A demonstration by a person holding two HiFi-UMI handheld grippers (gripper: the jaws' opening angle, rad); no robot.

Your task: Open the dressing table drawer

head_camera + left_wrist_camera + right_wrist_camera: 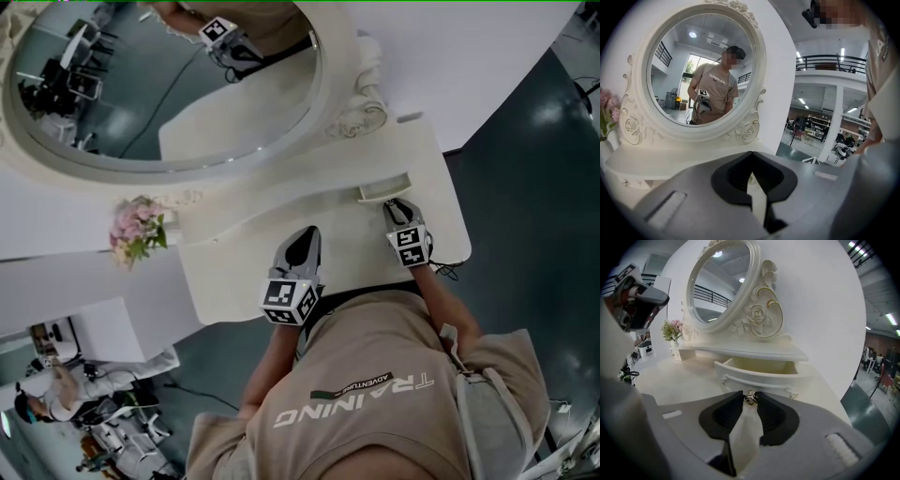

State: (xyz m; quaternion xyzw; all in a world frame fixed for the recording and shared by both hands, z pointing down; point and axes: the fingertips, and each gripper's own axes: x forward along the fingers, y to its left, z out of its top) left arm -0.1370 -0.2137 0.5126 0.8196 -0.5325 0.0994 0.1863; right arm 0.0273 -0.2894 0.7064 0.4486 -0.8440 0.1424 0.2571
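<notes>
Head view: the drawer [382, 187] stands pulled out at the right end of the dressing table [234, 272]. The right gripper [400, 211] is at its front and the left gripper [307, 234] is over the tabletop.
Left gripper view: jaws together with nothing between them, facing the mirror [701, 70].
Right gripper view: jaws clamped on the drawer's knob [750, 398].

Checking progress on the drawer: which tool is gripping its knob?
The right tool, closed on the metal knob of the part-open drawer; the left tool is shut and empty.
</notes>
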